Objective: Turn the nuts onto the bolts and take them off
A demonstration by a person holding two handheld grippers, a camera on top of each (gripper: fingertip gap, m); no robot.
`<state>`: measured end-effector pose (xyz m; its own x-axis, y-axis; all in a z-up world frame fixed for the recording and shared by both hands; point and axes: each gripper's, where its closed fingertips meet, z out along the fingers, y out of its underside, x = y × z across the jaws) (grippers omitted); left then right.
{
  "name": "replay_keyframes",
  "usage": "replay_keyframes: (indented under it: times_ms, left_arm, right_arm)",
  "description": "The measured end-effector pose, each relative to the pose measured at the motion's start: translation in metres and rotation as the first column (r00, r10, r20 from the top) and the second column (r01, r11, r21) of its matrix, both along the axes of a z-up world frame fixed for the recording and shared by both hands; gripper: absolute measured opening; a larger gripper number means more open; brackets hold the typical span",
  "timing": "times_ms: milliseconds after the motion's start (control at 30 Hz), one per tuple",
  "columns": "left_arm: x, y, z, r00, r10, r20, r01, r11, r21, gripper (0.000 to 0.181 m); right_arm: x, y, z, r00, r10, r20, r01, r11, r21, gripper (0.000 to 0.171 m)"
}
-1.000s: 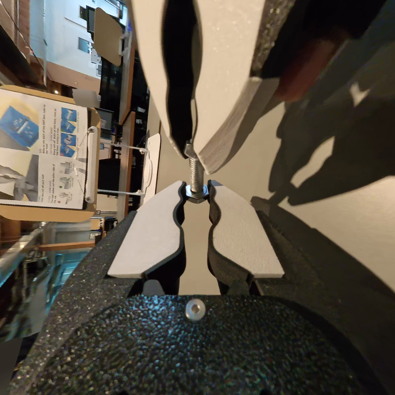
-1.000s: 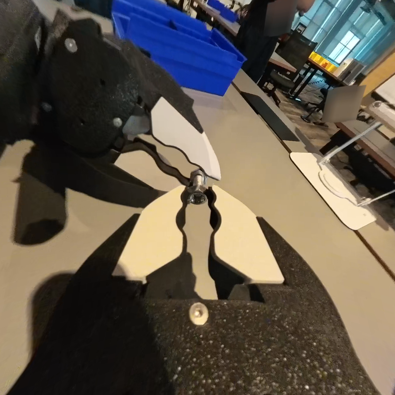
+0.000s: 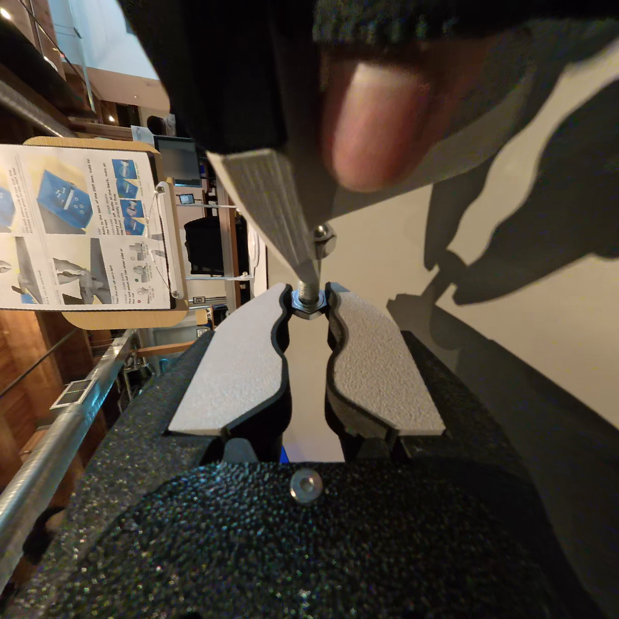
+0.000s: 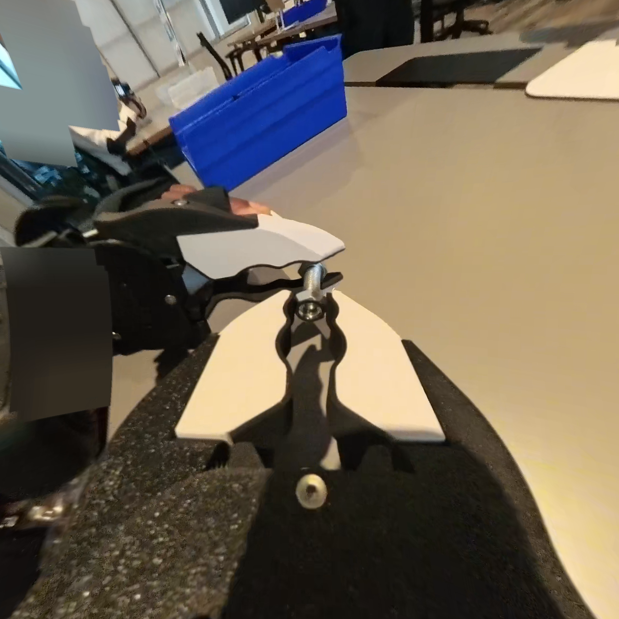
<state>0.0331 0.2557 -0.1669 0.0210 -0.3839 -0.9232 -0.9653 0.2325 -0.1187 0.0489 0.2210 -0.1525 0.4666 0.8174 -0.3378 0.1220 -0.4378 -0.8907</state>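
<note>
Two grippers meet tip-to-tip: left gripper (image 3: 308,301) clamps nut (image 3: 307,303); right gripper (image 4: 310,310) clamps bolt (image 4: 313,278) head.

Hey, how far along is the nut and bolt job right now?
Done: the nut sits on the bolt thread. In hand: left hand-held gripper clamps the nut, right hand-held gripper the bolt head. Remaining: bare thread shows, so more turning; on or off, cannot tell.
</note>
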Motion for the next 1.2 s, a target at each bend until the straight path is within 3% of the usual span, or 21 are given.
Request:
replay_keyframes:
  times_ms: [300, 733, 867, 1200]
  left_arm:
    - [0.002, 0.000, -0.005, 0.999, 0.039, 0.027, -0.038, 0.998, -0.042, 0.019]
    - [0.014, -0.010, -0.031, 0.970, 0.084, 0.230, 0.014, 0.919, -0.393, 0.019]
    - [0.018, -0.014, -0.037, 0.947, 0.105, 0.303, 0.069, 0.856, -0.512, 0.019]
    - [0.024, -0.023, -0.049, 0.878, 0.209, 0.430, 0.223, 0.618, -0.754, 0.018]
  right_arm:
    - [0.003, 0.003, -0.002, 0.990, -0.052, -0.132, 0.018, 0.970, -0.244, 0.018]
    - [0.004, 0.011, -0.008, 0.995, -0.060, -0.080, 0.039, 0.971, -0.234, 0.018]
    - [0.004, 0.012, -0.009, 0.995, -0.061, -0.074, 0.042, 0.971, -0.237, 0.018]
    - [0.000, 0.019, -0.014, 0.998, -0.044, -0.042, 0.031, 0.959, -0.280, 0.018]
